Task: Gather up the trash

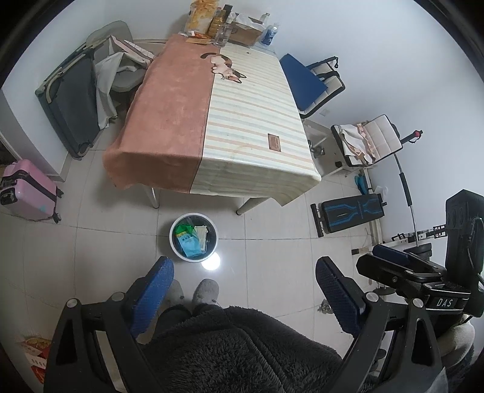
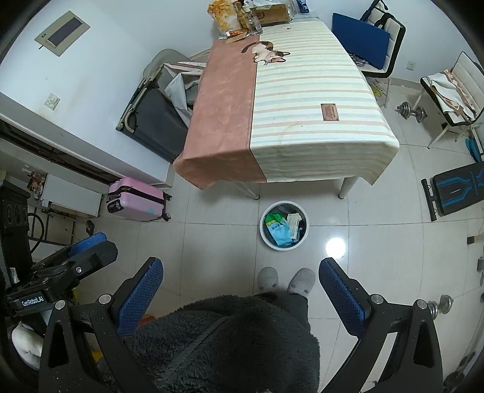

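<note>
A round white trash bin (image 1: 193,237) (image 2: 283,225) stands on the tiled floor in front of the table, holding blue, green and pale wrappers. My left gripper (image 1: 245,272) hangs open high above the floor, nearer to me than the bin, nothing between its blue pads. My right gripper (image 2: 240,273) is likewise open and empty, held at about the same height. Each gripper shows at the edge of the other's view: the right gripper (image 1: 390,257) and the left gripper (image 2: 90,245). A person's dark fleece coat (image 1: 239,347) and grey slippers (image 2: 284,279) fill the bottom.
A table (image 1: 211,127) with a pink and striped cloth carries boxes, jars and snack bags (image 1: 202,18) at its far end. A pink suitcase (image 2: 136,202), a folded cot (image 1: 69,102), chairs (image 1: 314,84), a weight bench (image 2: 456,190) and dumbbells (image 2: 413,110) ring the tiled floor.
</note>
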Demonstrator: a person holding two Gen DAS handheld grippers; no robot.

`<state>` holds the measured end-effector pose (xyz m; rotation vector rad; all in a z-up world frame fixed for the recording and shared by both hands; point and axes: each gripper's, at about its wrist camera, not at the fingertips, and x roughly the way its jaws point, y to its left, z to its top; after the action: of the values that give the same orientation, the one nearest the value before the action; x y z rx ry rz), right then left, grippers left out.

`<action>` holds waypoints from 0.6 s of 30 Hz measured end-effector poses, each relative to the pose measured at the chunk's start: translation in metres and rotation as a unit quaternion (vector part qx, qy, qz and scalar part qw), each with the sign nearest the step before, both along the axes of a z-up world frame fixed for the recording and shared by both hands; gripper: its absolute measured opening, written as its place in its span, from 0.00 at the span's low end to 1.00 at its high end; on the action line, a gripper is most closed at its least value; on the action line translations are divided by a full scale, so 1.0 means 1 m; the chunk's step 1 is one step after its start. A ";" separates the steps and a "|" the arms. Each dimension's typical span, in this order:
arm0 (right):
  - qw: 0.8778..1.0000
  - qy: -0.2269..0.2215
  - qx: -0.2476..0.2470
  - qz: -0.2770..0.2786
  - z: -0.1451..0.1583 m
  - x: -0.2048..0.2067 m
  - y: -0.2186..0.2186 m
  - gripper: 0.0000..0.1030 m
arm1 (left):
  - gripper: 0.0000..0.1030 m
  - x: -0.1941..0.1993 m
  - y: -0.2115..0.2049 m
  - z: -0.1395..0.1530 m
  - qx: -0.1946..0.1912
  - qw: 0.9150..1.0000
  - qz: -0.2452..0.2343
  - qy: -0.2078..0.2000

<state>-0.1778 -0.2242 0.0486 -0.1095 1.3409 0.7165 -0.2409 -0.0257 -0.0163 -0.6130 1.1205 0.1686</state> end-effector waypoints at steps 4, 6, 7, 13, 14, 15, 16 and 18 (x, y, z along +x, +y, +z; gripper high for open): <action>1.000 -0.001 0.000 -0.004 0.003 0.001 0.000 1.00 | 0.93 0.001 0.001 0.001 -0.003 1.000 -0.002 -0.002; 1.000 -0.001 -0.001 -0.005 0.004 0.001 0.000 1.00 | 0.93 0.001 0.000 0.001 -0.005 1.000 -0.004 -0.003; 1.000 -0.001 -0.001 -0.006 0.004 0.001 0.000 1.00 | 0.93 0.001 0.001 0.001 -0.006 1.000 -0.005 -0.004; 1.000 0.006 -0.002 -0.008 0.002 0.001 0.001 1.00 | 0.93 0.001 0.002 -0.002 -0.011 1.000 -0.004 -0.001; 1.000 0.006 -0.003 -0.008 0.002 0.001 0.002 1.00 | 0.93 0.002 0.003 -0.001 -0.011 1.000 -0.004 -0.001; 1.000 0.007 -0.003 -0.009 0.001 0.001 0.003 1.00 | 0.93 0.002 0.003 -0.001 -0.010 1.000 -0.003 0.000; 1.000 0.006 -0.004 -0.008 0.002 0.001 0.004 1.00 | 0.93 0.001 0.003 -0.001 -0.010 1.000 -0.003 0.000; 1.000 0.006 -0.004 -0.008 0.002 0.001 0.006 1.00 | 0.93 0.002 0.003 -0.001 -0.010 1.000 -0.002 0.000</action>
<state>-0.1764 -0.2186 0.0504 -0.1012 1.3555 0.6999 -0.2393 -0.0231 -0.0170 -0.6283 1.1249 0.1533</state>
